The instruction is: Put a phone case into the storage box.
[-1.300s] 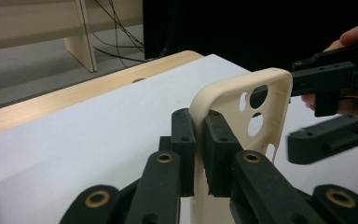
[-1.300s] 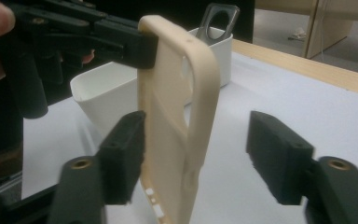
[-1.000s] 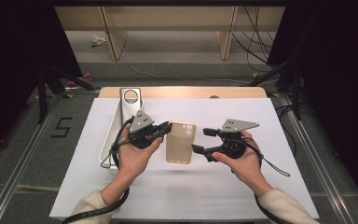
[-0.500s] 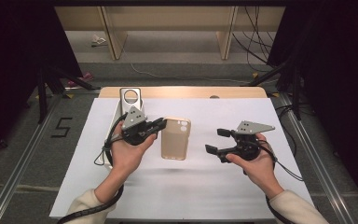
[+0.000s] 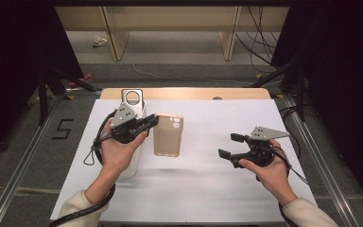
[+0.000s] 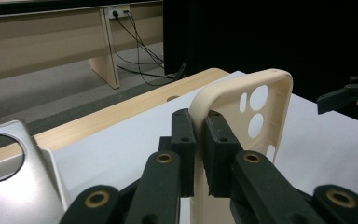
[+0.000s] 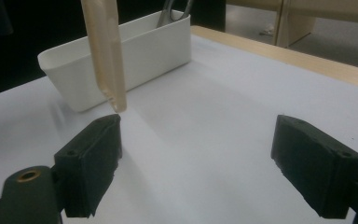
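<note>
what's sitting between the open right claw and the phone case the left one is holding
Nothing visible. Bare white table lies between the right claw and the phone case pinched in the left claw. The white bin sits beyond the case.

Silver phone (image 6: 14, 177), cut off bottom-left

Each hand-held gripper, left (image 5: 147, 124) and right (image 5: 230, 145), is black with a grey three-cornered plate on top, brass-ringed pivot holes, blocky jaws and a trailing black cable. Both sleeves are cream.
</note>
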### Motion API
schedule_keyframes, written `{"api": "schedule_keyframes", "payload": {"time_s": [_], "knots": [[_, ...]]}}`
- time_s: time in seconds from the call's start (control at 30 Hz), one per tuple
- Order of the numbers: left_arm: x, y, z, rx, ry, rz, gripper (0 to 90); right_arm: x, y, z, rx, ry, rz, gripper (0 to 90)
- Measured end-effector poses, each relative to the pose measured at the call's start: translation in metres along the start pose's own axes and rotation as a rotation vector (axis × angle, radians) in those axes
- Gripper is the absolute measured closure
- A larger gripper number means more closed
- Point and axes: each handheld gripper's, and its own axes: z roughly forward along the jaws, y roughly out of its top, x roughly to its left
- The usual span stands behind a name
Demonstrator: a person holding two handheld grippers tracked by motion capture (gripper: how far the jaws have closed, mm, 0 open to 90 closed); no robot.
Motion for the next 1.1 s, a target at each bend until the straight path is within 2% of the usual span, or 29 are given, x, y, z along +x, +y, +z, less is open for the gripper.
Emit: {"api": "schedule_keyframes", "payload": {"time_s": [0.67,1.1], "knots": [[0.019,0.011,-0.019,-0.042,0.0,-0.003,83.2,-0.006,-0.008,-0.012,0.005,-0.031,0.013,16.5],[0.033,0.02,-0.031,-0.055,0.021,0.0,83.3,-0.008,-0.012,-0.018,0.005,-0.042,0.02,16.5]]}}
